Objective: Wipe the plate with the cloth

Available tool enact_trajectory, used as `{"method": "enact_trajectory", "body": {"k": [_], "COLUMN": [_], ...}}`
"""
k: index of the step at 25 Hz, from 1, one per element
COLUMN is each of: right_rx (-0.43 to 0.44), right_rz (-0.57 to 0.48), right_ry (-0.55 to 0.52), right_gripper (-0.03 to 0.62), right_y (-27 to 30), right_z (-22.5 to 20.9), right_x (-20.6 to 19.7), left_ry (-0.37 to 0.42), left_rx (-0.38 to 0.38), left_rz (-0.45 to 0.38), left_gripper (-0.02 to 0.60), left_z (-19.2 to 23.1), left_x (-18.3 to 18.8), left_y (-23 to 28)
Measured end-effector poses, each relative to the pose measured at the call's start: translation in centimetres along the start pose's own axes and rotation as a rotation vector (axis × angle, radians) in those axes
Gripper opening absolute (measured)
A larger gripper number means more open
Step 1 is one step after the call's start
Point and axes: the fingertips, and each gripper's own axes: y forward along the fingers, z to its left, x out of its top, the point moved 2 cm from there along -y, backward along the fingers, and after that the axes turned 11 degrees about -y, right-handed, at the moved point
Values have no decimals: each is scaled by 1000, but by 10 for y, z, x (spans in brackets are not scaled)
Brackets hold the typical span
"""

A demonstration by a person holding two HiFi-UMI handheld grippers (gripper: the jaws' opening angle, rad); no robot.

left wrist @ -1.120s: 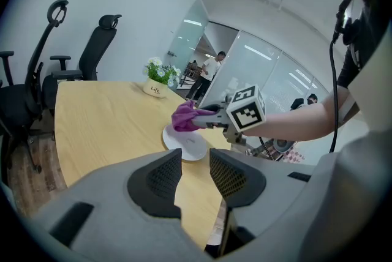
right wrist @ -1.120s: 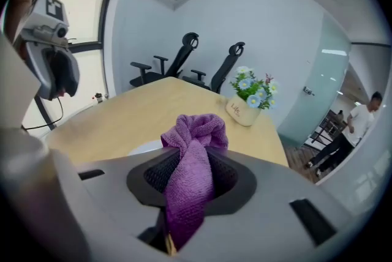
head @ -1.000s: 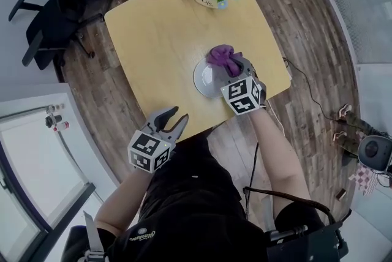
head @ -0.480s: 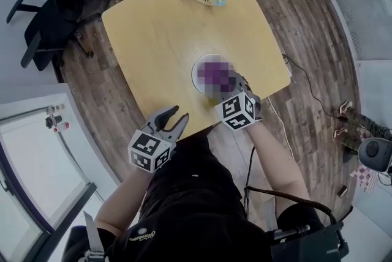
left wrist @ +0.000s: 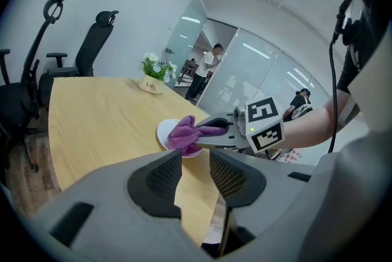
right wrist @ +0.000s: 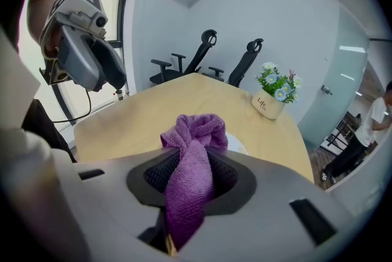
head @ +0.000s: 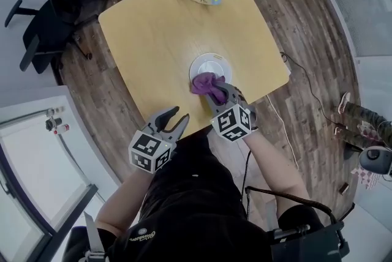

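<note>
**Cloth at the plate's near rim, right gripper carrying it**

The right gripper (head: pixel 215 93) has its jaws clamped on the purple cloth (head: pixel 207 84). One tail runs back between them and the bunched end sticks out past the tips. The white plate (head: pixel 212 63) lies straight ahead of those fingertips, on the table (head: pixel 147 28), with most of its face beyond the cloth. The wad sits over the rim nearest the person and looks to be touching it. To my eye the stroke that counts is a push forward, away from the body and across the plate's middle. The left gripper (head: pixel 174 117) hangs well back at the table's near edge with its jaws parted and nothing between them. It is the farther of the two from the plate.
</note>
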Motion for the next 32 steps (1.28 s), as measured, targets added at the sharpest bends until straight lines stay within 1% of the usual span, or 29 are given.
{"method": "enact_trajectory", "body": {"k": [3, 6, 8, 10, 15, 19, 22, 28, 30, 32], "right_rx": [-97, -195, -221, -221, -200, -158, -107, 21, 35, 25], "right_rz": [14, 65, 105, 128, 129, 100, 77, 23, 12, 7], "right_ry": [17, 40, 41, 32, 13, -21, -39, -49, -50, -47], "right_gripper": [97, 97, 97, 97, 97, 97, 97, 97, 97, 97], "right_y": [-2, 1, 7, 11, 11, 6, 1, -11, -13, -15], "right_z": [-43, -92, -111, -115, -97, -71, -44, 17, 24, 21], "right_x": [-5, -19, -28, -34, -34, -28, -23, -11, -9, -10], "left_ry": [-1, -2, -3, 0, 1, 1, 6, 9, 9, 12], "left_rx": [4, 8, 10, 8, 7, 1, -7, -11, -12, -13], "left_rz": [-1, 1, 1, 0, 10, 11, 11, 19, 18, 14], "left_gripper": [140, 140, 140, 140, 140, 140, 140, 140, 140, 140], "left_z": [1, 2, 1, -1, 1, 0, -3, -2, -2, -3], "left_x": [0, 0, 0, 0, -4, -2, -1, -2, -1, 1], "left_y": [-2, -4, -4, -4, -5, -2, 2, 6, 7, 7]}}
